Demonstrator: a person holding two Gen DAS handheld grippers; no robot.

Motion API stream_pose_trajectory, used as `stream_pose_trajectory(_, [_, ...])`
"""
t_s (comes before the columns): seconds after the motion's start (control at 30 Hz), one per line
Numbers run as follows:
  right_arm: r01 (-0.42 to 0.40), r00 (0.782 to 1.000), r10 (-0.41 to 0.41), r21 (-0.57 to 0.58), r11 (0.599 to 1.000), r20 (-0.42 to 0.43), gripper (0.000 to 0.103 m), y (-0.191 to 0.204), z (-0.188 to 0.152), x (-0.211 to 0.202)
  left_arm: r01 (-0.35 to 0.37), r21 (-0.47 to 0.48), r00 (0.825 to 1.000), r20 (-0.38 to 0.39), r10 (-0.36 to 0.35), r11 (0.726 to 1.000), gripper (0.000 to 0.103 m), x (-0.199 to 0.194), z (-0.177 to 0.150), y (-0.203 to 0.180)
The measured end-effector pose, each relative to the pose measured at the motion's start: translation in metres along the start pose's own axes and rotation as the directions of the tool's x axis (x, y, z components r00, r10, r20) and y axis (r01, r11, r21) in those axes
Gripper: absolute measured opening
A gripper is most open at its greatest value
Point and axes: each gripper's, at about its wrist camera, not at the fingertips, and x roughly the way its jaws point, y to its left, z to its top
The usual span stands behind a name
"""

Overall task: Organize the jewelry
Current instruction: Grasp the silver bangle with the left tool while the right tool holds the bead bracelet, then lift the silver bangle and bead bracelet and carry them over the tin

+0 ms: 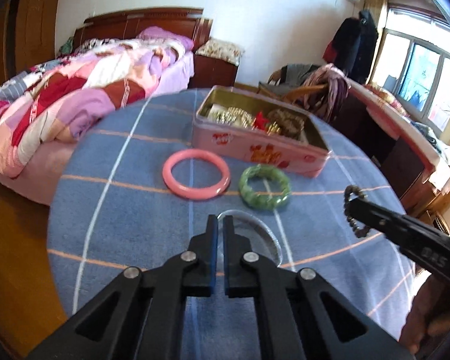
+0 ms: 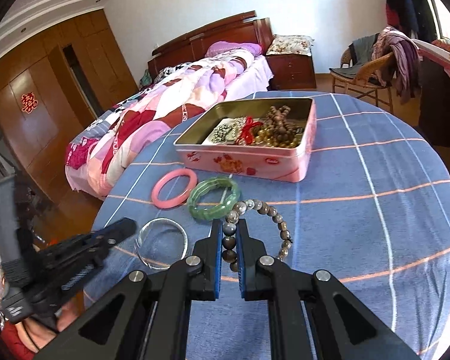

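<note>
A pink tin box (image 1: 264, 150) (image 2: 255, 165) with several bead strings in it stands open on the blue checked tablecloth (image 1: 135, 225). In front of it lie a pink bangle (image 1: 195, 178) (image 2: 174, 188), a green bangle (image 1: 264, 190) (image 2: 213, 198) and a clear bangle (image 1: 255, 228) (image 2: 162, 243). My left gripper (image 1: 220, 220) is shut on the clear bangle's rim. My right gripper (image 2: 228, 226) is shut on a grey-brown bead bracelet (image 2: 273, 225) and holds it above the cloth; it also shows in the left wrist view (image 1: 352, 210).
A bed with a patchwork quilt (image 1: 75, 96) stands to the left beyond the table. A wicker chair with clothes (image 2: 372, 69) and a desk (image 1: 405, 138) stand to the right. The table's round edge drops to a wooden floor (image 1: 15, 240).
</note>
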Motion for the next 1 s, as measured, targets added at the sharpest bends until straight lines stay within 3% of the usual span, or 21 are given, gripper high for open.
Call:
stream_pose_trajectory(0.1, [0.003, 1.000, -0.003, 0.008, 1.000, 0.003, 0.008, -0.002, -0.001, -0.003, 0.016, 0.010, 1.000, 0.024, -0.016, 1.000, 0.003, -0.006, 0.006, 0.001])
stream_pose_trajectory(0.23, [-0.005, 1.000, 0.005, -0.002, 1.000, 0.001, 0.008, 0.000, -0.002, -0.005, -0.019, 0.027, 1.000, -0.016, 0.020, 0.999, 0.004, 0.003, 0.002, 0.004])
stream_pose_trajectory(0.27, [-0.005, 1.000, 0.005, -0.007, 1.000, 0.000, 0.008, 0.001, -0.003, -0.005, 0.002, 0.014, 0.999, -0.041, -0.001, 1.000, 0.013, 0.007, 0.001, 0.006])
stream_pose_trajectory(0.3, [-0.005, 1.000, 0.005, -0.008, 1.000, -0.003, 0.008, 0.002, -0.003, -0.004, 0.019, 0.002, 0.997, -0.070, -0.019, 1.000, 0.037, 0.011, 0.001, 0.006])
stream_pose_trajectory(0.33, [-0.007, 1.000, 0.007, -0.006, 1.000, -0.007, 0.008, 0.002, -0.003, -0.003, 0.023, -0.002, 0.996, -0.086, -0.023, 1.000, 0.054, 0.014, -0.001, 0.004])
stream_pose_trajectory(0.37, [-0.010, 1.000, 0.010, -0.001, 1.000, -0.009, 0.008, 0.002, -0.003, -0.003, 0.023, -0.001, 0.996, -0.087, -0.023, 1.000, 0.083, 0.015, -0.002, 0.002])
stream_pose_trajectory(0.4, [-0.012, 1.000, 0.013, 0.001, 1.000, -0.011, 0.008, 0.002, -0.004, -0.003, 0.022, 0.002, 0.997, -0.074, -0.022, 1.000, 0.095, 0.017, -0.002, -0.001])
stream_pose_trajectory(0.53, [-0.008, 1.000, 0.008, 0.008, 1.000, -0.011, 0.008, -0.001, -0.003, -0.003, 0.009, 0.036, 0.992, -0.129, -0.004, 0.999, 0.097, 0.035, -0.003, -0.013])
stream_pose_trajectory(0.6, [-0.010, 1.000, 0.010, 0.018, 1.000, -0.011, 0.008, -0.003, -0.003, -0.004, -0.022, 0.059, 0.980, -0.197, 0.033, 0.998, 0.084, 0.050, -0.007, -0.018])
stream_pose_trajectory(0.7, [-0.007, 1.000, 0.008, 0.018, 1.000, -0.009, 0.008, -0.004, -0.003, -0.005, -0.065, 0.162, 0.975, -0.199, 0.097, 0.985, 0.075, 0.056, -0.009, -0.032])
stream_pose_trajectory(0.87, [-0.012, 1.000, 0.012, 0.021, 1.000, -0.010, 0.008, -0.004, -0.003, -0.006, -0.046, 0.164, 0.978, -0.195, 0.078, 0.985, 0.070, 0.054, -0.008, -0.030])
stream_pose_trajectory(1.0, [-0.003, 1.000, 0.003, 0.012, 1.000, 0.013, 0.008, -0.003, -0.001, -0.012, -0.011, 0.078, 0.991, -0.130, 0.021, 0.997, 0.070, 0.036, -0.010, -0.020])
